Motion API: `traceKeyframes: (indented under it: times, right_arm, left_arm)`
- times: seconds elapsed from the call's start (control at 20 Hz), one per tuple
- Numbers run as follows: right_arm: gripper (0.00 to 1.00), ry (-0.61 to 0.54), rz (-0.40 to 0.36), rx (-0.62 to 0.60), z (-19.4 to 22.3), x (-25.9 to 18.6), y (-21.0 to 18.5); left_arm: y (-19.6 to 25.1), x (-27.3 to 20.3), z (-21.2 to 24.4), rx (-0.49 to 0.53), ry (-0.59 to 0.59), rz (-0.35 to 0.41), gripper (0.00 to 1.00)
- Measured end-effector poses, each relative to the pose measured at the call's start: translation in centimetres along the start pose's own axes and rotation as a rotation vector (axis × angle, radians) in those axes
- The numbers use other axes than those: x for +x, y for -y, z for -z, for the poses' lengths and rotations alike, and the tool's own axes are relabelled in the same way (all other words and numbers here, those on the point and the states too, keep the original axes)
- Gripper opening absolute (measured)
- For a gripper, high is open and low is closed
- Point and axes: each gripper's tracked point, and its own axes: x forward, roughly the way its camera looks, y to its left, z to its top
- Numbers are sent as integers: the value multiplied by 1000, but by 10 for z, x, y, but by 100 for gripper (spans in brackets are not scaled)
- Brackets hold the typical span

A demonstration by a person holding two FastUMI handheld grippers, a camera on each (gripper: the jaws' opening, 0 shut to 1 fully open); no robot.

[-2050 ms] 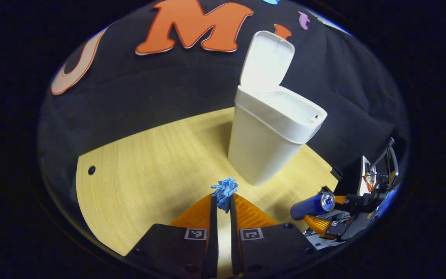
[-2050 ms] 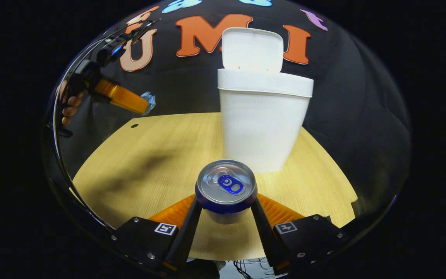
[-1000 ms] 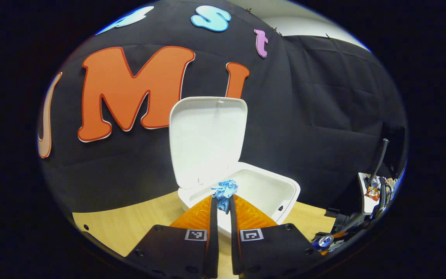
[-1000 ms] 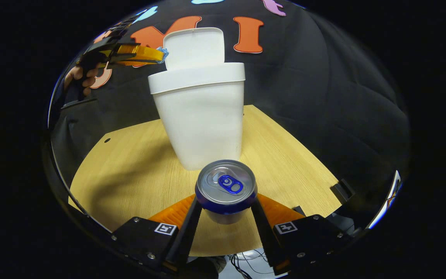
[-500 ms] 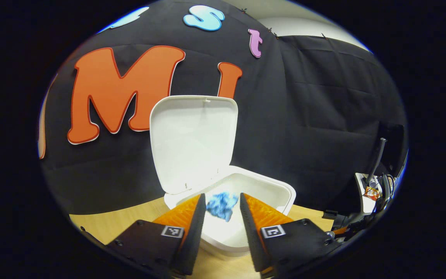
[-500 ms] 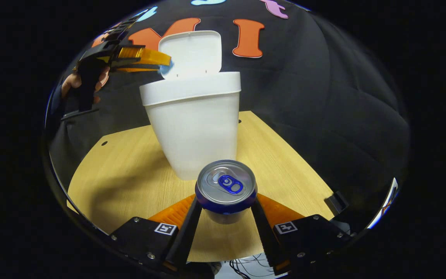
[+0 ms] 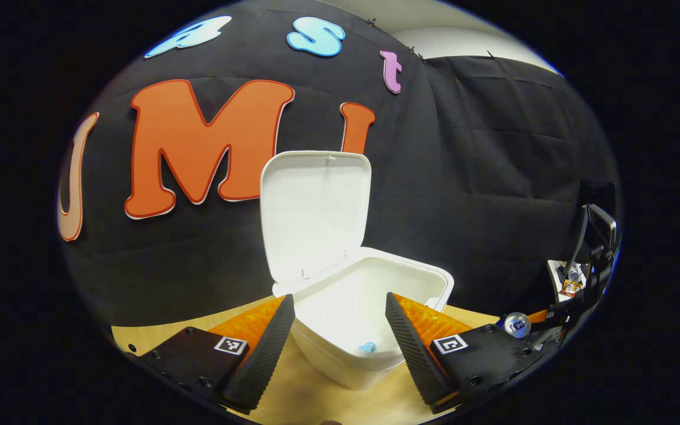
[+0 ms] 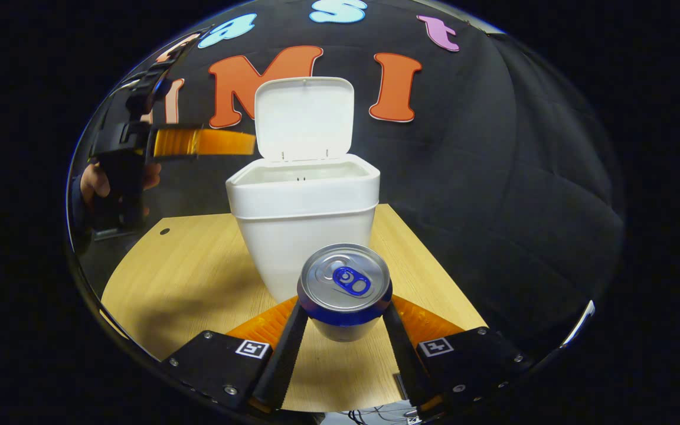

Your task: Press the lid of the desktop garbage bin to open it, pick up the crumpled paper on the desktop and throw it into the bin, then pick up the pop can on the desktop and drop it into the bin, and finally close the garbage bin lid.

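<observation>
Standing on the pale wooden bench point(image 8: 198, 265), the white plastic desktop bin point(image 8: 304, 224) has its hinged white lid point(image 8: 304, 118) raised upright at the back. The left gripper point(image 7: 335, 307) is held above the bin's open mouth with fingers spread wide apart, gripping nothing. The crumpled blue paper point(image 7: 368, 347) lies inside the bin, low against the near wall. The right gripper point(image 8: 343, 313) has both fingers clamped on the blue aluminium pop can point(image 8: 345, 289), in front of the bin above the bench.
</observation>
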Motion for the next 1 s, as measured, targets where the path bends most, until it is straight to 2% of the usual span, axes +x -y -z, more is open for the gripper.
traceKeyframes:
  times: [0.15,0.55,1.0]
  right_arm:
    - [77,36,6,-33,-17,-3,8]
    - [77,114,-7,-42,-101,-14,23]
    - [77,184,-53,-83,-167,-6,9]
  left_arm:
    - [-15,-22,1,4,18,-41,98]
    - [-74,-79,32,-39,-12,-194,98]
    - [-114,-130,64,-134,-48,-319,99]
